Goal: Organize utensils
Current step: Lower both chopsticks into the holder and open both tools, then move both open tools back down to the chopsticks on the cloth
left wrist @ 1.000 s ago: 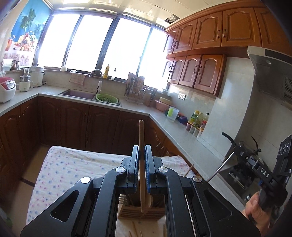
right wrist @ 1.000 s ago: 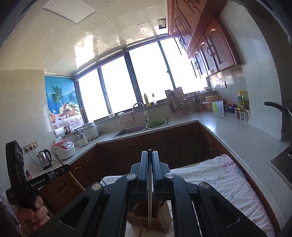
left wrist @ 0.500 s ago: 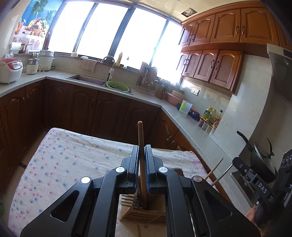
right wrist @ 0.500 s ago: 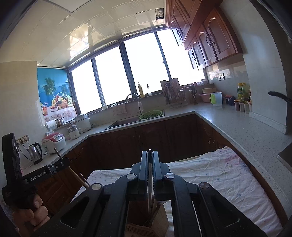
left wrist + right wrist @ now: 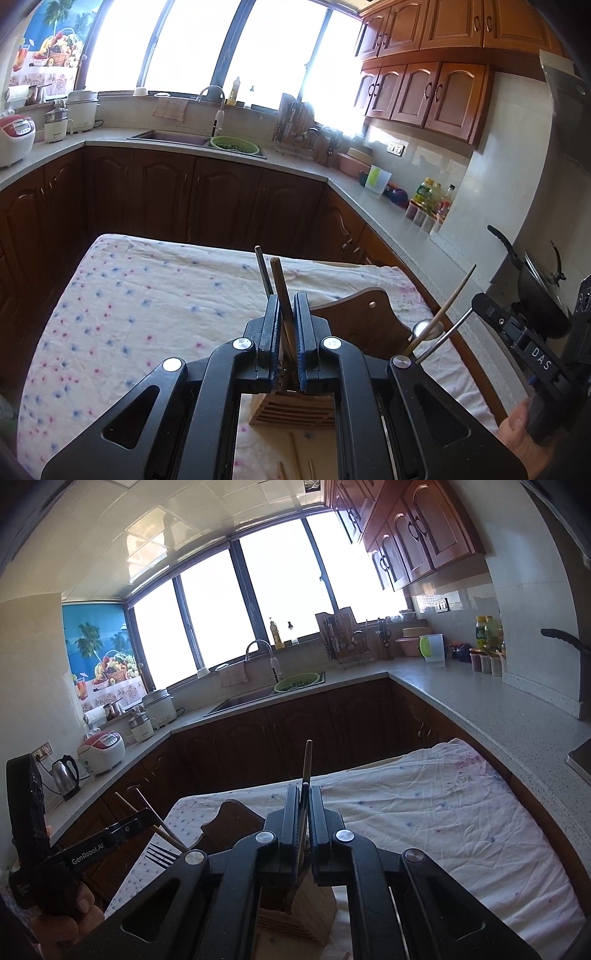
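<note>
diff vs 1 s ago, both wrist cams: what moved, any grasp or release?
Both grippers came down toward the wooden utensil holder on the floral cloth. The left gripper lowered its wooden-handled utensil to the holder; the right gripper did the same with its thin utensil. The left utensil now leans. No release: both stay shut on their utensils. The holder has not moved.

A round green plastic colander (image 5: 234, 144) is sitting at the right end of the dark sunken sink (image 5: 168, 137). A curved chrome tap (image 5: 218, 110) is rising just behind that sink. A white and red rice cooker (image 5: 101, 751) is standing well to the sink's left, with a steel electric kettle (image 5: 66, 777) shining further left. A wire dish rack (image 5: 345, 640) is standing to the sink's right.
</note>
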{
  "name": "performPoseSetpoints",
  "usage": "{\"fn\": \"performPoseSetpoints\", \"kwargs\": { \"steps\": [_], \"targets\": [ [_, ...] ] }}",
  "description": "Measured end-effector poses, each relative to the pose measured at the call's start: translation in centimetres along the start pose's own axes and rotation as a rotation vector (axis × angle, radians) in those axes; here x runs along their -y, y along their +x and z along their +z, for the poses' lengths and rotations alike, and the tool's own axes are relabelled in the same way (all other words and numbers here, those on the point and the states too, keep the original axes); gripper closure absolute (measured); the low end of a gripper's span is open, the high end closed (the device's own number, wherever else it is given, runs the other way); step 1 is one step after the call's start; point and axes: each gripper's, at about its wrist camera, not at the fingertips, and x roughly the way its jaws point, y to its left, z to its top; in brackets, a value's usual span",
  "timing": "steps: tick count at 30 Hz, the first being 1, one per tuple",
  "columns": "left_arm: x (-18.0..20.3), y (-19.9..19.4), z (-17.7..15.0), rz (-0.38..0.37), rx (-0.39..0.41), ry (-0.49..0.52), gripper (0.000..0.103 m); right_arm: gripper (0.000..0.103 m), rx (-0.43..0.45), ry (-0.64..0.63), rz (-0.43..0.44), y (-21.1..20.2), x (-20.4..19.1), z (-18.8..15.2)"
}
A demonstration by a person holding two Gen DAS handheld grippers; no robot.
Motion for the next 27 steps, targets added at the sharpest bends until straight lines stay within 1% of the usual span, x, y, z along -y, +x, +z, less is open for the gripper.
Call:
{"fn": "performPoseSetpoints", "kwargs": {
  "steps": [4,6,7,9,10,11,12,13,14,15,16,17,18,19,22,27],
  "targets": [
    [-0.1,0.2,0.3,0.001,-0.009,0.001,0.096,0.098,-0.004,0.01,-0.001,0.0,0.1,0.0],
    [-0.1,0.1,0.5,-0.012,-0.022,0.001,0.096,0.097,-0.011,0.011,-0.005,0.1,0.1,0.0],
    [0.0,0.0,0.6,-0.014,-0.025,0.002,0.095,0.093,-0.015,0.01,-0.007,0.1,0.1,0.0],
    [0.1,-0.5,0.7,-0.03,-0.025,0.007,0.092,0.092,-0.016,0.016,-0.004,0.0,0.1,0.1],
    [0.2,-0.9,0.8,-0.029,-0.021,0.011,0.085,0.089,-0.015,0.023,0.002,-0.2,0.3,0.1],
    [0.2,-1.4,0.9,-0.025,-0.012,0.014,0.073,0.086,-0.011,0.03,0.008,-0.4,0.4,0.2],
    [0.3,-2.0,1.0,-0.021,0.002,0.014,0.067,0.076,-0.004,0.038,0.015,-0.7,0.4,0.3],
    [0.3,-2.6,1.0,-0.017,0.016,0.013,0.056,0.061,0.006,0.047,0.026,-1.2,0.5,0.4],
    [0.3,-3.2,1.1,-0.013,0.026,0.011,0.049,0.053,0.021,0.055,0.035,-1.7,0.6,0.5],
    [0.2,-3.7,1.0,-0.012,0.033,0.007,0.047,0.04,0.038,0.059,0.042,-2.3,0.6,0.6],
    [0.1,-4.2,1.0,-0.013,0.039,0.003,0.044,0.032,0.055,0.06,0.047,-2.9,0.6,0.7],
    [0.0,-4.8,0.9,-0.012,0.043,-0.004,0.039,0.029,0.069,0.058,0.049,-3.5,0.5,0.8],
    [-0.2,-5.2,0.7,-0.008,0.046,-0.013,0.037,0.026,0.08,0.059,0.053,-4.1,0.4,0.9],
    [-0.4,-5.7,0.5,-0.006,0.049,-0.023,0.034,0.021,0.089,0.061,0.059,-4.6,0.4,0.9],
    [-1.1,-7.2,-0.3,-0.005,0.056,-0.053,0.028,0.01,0.11,0.061,0.066,-6.2,0.2,0.7],
    [-2.6,-8.9,-2.5,-0.002,0.042,-0.114,0.027,0.008,0.111,0.056,0.058,-8.3,0.4,-0.8]
  ]
}}
